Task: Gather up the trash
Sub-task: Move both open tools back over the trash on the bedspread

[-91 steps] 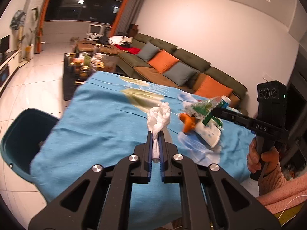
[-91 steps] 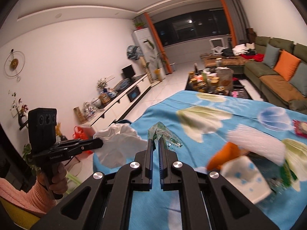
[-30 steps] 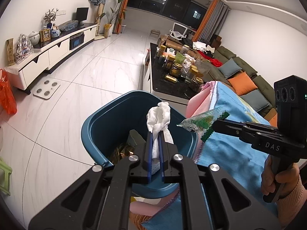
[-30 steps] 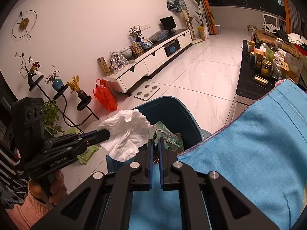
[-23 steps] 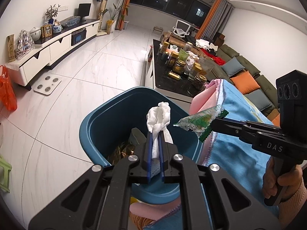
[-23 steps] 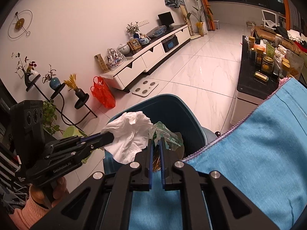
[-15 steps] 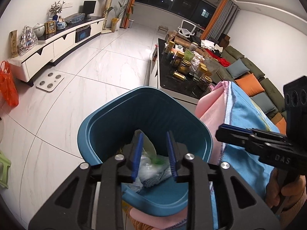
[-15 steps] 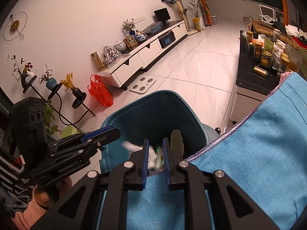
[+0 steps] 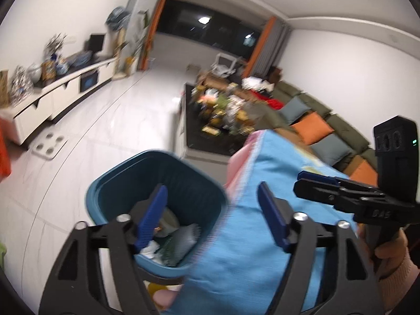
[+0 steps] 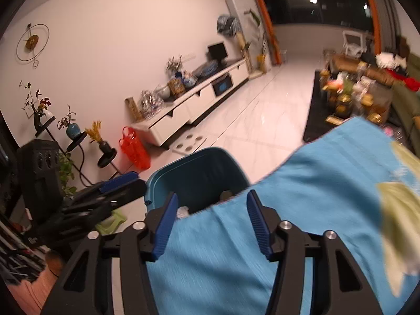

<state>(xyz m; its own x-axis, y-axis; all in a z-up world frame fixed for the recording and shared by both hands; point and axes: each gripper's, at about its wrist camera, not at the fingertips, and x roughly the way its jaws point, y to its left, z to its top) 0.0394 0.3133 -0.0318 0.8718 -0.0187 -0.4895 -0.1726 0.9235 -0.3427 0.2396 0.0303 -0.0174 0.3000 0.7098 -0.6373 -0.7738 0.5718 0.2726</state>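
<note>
Both tongs empty and opening beside the teal trash bin at the table's edge.

The table under its blue cloth (image 9: 262, 236) fills the lower right of both views, its hem hanging just beside the teal trash bin (image 9: 126, 173), which stands on the white tiled floor at lower centre. Inside the bin, at the lower centre of the left wrist view, lies the trash (image 9: 178, 241): crumpled white tissue and a greenish wrapper, blurred. The left tongs (image 9: 212, 215) stand wide, jaws opening, nothing between the blue pads; they frame the bin's rim and the cloth hem. The right tongs (image 10: 210, 215) are also opening, empty, over the cloth edge with the bin behind them.
</note>
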